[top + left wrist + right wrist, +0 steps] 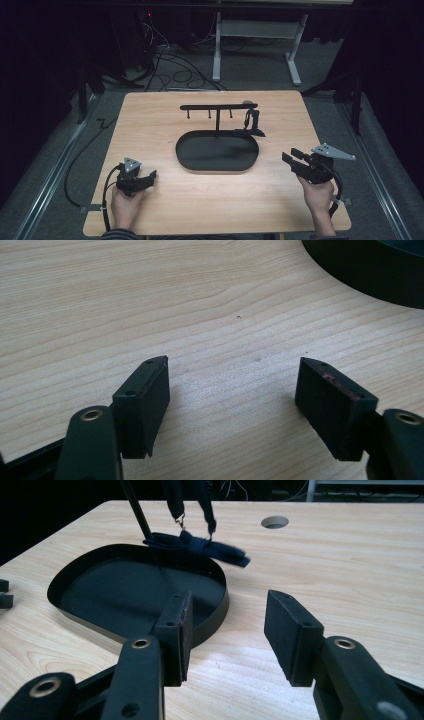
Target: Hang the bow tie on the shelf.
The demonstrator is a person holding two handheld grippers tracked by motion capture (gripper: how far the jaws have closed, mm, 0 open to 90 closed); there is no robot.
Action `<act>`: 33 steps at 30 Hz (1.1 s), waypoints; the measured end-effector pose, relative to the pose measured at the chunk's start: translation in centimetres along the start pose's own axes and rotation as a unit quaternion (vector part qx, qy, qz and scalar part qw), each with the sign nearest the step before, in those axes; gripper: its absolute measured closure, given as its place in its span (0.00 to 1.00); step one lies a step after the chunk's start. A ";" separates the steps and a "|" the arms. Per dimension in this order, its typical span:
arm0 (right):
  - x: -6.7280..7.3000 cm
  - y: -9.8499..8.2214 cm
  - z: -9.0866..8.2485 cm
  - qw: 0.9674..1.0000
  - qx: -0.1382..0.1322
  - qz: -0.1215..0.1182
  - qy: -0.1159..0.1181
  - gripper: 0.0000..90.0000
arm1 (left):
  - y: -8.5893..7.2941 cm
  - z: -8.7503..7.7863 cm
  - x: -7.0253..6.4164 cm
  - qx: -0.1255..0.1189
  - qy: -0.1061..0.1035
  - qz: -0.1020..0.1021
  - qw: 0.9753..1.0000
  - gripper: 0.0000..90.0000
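Observation:
A black oval tray [185,150] lies at the table's middle. A thin post rises from its far edge and carries a horizontal black bar [210,107] with small hooks. From the bar's right end hangs a dark blue strap piece [249,121]; its bow-like lower bundle [200,547] rests on the tray's rim [217,605]. My left gripper [149,177] sits near the front left, open over bare wood [232,375], with the tray's wall [370,275] ahead of it to the right. My right gripper [290,155] is right of the tray, open and empty [227,605], pointing at the tray.
The wooden table [150,115] has a round cable hole [274,522] at the back. Beyond the table are floor cables [175,70] and a white desk frame [257,30]. A cable trails from each gripper off the front edge.

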State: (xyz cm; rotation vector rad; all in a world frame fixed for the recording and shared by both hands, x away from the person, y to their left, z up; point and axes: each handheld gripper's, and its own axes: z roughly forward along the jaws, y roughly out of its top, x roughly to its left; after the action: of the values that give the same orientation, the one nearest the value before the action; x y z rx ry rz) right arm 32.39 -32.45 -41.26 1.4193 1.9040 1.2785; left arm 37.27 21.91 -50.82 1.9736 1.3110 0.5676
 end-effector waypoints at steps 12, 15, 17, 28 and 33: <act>-0.1 -1.2 1.1 1.000 0.014 0.010 0.005 0.62 | 0.0 0.0 0.0 0.000 0.000 0.000 1.000 0.34; 0.0 -1.3 1.3 1.000 0.016 0.011 0.004 0.62 | 0.0 0.0 0.0 0.000 0.000 0.000 1.000 0.34; 0.0 -1.3 1.4 1.000 0.016 0.010 0.005 0.62 | 0.0 0.0 0.0 0.000 0.000 0.000 1.000 0.34; -0.2 -1.9 2.3 0.999 0.031 0.012 0.000 0.62 | 0.0 0.0 0.0 0.000 0.000 0.000 1.000 0.34; -0.3 -2.2 2.6 0.999 0.038 0.009 -0.003 0.62 | 0.0 0.0 0.0 0.000 0.000 0.000 1.000 0.34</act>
State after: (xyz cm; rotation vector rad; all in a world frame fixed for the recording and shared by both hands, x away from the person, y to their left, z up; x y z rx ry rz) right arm 33.40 -31.73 -44.42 1.4795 1.9578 1.2207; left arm 37.27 21.90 -50.82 1.9732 1.3112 0.5675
